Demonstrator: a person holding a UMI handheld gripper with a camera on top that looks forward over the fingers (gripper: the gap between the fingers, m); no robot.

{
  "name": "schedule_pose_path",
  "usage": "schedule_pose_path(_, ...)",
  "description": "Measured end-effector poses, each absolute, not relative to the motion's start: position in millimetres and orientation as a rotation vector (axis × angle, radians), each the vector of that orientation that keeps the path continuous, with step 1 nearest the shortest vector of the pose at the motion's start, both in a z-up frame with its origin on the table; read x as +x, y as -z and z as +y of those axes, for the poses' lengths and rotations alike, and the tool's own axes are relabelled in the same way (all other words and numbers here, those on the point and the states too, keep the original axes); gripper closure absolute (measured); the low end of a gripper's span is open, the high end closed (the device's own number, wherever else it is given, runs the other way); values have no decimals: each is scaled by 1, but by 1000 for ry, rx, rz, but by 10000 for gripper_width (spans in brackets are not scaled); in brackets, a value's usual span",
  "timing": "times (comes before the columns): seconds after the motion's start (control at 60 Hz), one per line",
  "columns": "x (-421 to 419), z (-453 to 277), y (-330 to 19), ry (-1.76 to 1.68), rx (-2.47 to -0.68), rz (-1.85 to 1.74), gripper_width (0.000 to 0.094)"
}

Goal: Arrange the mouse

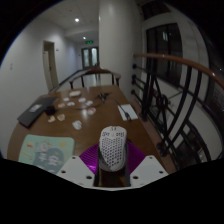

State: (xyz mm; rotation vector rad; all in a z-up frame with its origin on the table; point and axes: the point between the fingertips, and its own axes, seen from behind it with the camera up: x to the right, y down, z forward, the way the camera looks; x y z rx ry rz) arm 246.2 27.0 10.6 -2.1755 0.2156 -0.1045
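Note:
A white perforated mouse point(112, 146) stands nose-up between my gripper's point(111, 160) two fingers, whose purple pads point(88, 155) press against its sides. The mouse is held above the near end of a brown wooden table point(85, 120). The gripper is shut on the mouse.
A mouse mat with a cartoon print point(42, 152) lies on the table left of the fingers. Further along the table lie a dark laptop point(32, 112), small white items point(77, 124) and papers point(126, 111). A railing point(170, 95) runs along the right. A corridor lies beyond.

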Motion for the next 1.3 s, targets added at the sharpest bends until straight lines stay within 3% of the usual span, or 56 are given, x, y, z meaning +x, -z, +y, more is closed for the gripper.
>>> schedule_pose_path(0.133,178,16,-110,72,-1993,134,587)
schedule_pose_path(0.217,118,10,-143,41,-1942,54,587)
schedule_pose_path(0.283,64,2,-131,-43,-1975,15,587)
schedule_pose_path(0.35,29,2,-94,-91,-2039,-18,586)
schedule_pose_path(0.467,4,-8,-18,-93,-2179,-31,587)
schedule_pose_path(0.583,-1,-13,15,-79,-2242,-48,586)
schedule_pose_path(0.633,-1,-10,15,-74,-2237,-68,560)
schedule_pose_path(0.667,-1,-12,14,-76,-2251,-77,460)
schedule_pose_path(0.75,-2,-15,17,-50,-2272,-200,330)
schedule_pose_path(0.8,5,-23,11,4,-2256,-281,201)
schedule_pose_path(0.883,14,-37,-2,45,-2233,-320,105)
schedule_pose_path(1.3,76,-173,-55,-197,-2224,-247,101)
